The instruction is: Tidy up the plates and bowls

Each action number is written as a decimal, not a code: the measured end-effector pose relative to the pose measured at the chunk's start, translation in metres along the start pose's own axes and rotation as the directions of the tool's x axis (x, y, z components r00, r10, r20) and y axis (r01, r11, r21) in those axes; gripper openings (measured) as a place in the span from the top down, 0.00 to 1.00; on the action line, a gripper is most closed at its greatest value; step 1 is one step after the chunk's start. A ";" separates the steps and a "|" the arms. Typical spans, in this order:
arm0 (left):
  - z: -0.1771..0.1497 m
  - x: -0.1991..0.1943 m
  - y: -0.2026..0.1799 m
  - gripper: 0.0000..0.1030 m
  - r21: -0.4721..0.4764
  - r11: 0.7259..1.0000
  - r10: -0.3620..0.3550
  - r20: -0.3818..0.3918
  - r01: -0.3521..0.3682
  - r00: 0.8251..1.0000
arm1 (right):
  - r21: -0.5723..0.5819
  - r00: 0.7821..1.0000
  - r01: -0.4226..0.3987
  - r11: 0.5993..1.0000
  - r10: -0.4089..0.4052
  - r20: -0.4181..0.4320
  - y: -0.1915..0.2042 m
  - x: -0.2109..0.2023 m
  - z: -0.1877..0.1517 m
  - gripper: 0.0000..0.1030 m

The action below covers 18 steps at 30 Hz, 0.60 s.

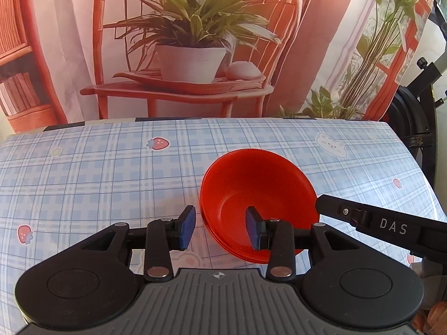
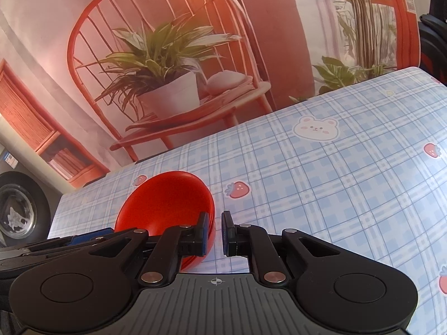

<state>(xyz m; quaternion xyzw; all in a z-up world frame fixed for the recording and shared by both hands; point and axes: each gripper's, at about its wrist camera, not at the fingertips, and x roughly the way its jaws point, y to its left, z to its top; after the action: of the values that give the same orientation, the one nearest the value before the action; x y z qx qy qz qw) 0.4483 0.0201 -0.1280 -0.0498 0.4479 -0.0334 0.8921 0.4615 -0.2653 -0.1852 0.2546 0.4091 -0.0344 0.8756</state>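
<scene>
**Bright, warm-tinted light with heavy fisheye bending**

You worked in strong, even light, and both views were sharp and free of motion blur. The printed backdrop of an orange chair and potted plant [image 1: 192,47] carried a reddish cast. The glossy blue plaid tablecloth with strawberry and bear prints [image 1: 97,173] looked pale, almost washed out, along its far edge. The stacked glossy red plastic bowls [image 1: 259,192] were so saturated that their inner shading nearly vanished; in the right wrist view they [image 2: 167,201] read as a flat red patch. Shadows under them were soft and short. Your lenses bowed the table edge into a curve, and dark vignetting filled the upper corners.
</scene>
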 end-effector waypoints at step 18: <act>-0.008 0.024 0.021 0.77 -0.149 0.982 -0.116 0.008 0.115 0.993 | 0.040 0.999 -0.019 0.999 0.020 -0.035 -0.003 0.020 0.001 0.84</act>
<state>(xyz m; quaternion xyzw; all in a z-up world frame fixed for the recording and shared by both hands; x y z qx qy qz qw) 0.4562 0.0383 -0.1545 -0.1423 0.4460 -0.0515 0.8821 0.4745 -0.2655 -0.2012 0.2764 0.4212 -0.0295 0.8633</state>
